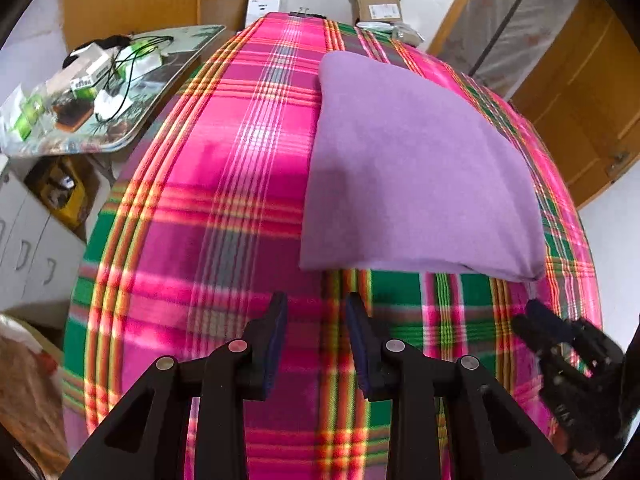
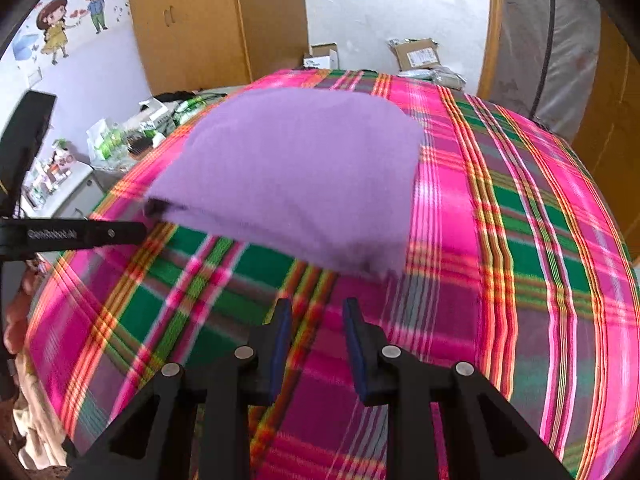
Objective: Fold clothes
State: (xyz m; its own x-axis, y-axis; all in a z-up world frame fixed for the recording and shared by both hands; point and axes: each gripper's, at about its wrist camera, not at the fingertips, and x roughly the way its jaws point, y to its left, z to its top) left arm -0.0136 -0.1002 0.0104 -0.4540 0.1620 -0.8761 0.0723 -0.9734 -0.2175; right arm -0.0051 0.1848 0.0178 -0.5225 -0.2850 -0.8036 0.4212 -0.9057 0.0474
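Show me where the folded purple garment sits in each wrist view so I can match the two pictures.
Left wrist view: the folded purple garment lies right of centre on the plaid cloth, beyond the open jaws.
Right wrist view: the folded purple garment lies centre-left, ahead of the open jaws.
Shared landmark: the brown cardboard box beyond the far end of the plaid cloth.

- Left claw [image 1: 316,308] tilts steeply downward, its jaws parted with nothing between the pads.
- Right claw [image 2: 316,312] tilts downward alongside it, jaws likewise parted and empty.
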